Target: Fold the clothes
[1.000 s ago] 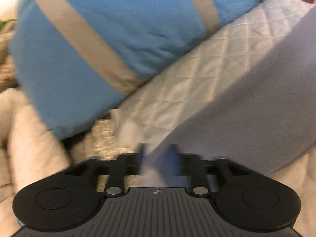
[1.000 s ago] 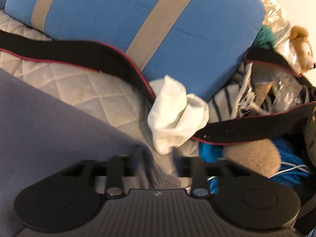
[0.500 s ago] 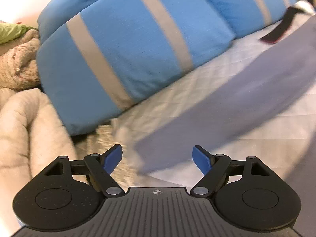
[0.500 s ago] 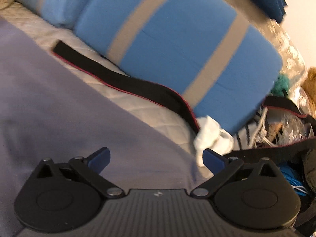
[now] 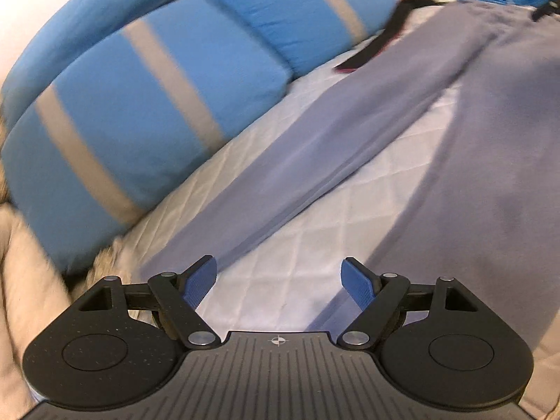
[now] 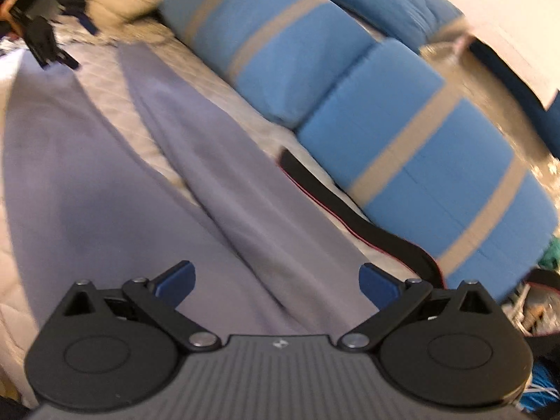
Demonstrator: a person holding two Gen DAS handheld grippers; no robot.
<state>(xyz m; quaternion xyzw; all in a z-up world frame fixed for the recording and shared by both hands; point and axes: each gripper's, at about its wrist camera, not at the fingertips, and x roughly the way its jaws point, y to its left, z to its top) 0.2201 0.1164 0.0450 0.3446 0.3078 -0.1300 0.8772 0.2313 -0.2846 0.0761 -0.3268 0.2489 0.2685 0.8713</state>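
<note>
A grey-lilac garment lies spread on the quilted white bed cover. One long narrow part of it runs along the pillows and the wider part lies to the right. My left gripper hovers open above the cover near the narrow part's end, nothing between its blue pads. The right wrist view has the same garment under my right gripper, which stands wide open and holds nothing. My left gripper shows small at that view's top left.
Blue pillows with beige stripes line the far side of the bed. A black strap with a red edge lies between pillows and garment. A beige blanket is at the left, and cluttered items sit at the right end.
Both grippers were closed on the garment's edge a second ago. They let go, opened wide and drew back and up, so the garment now lies flat on the cover.
</note>
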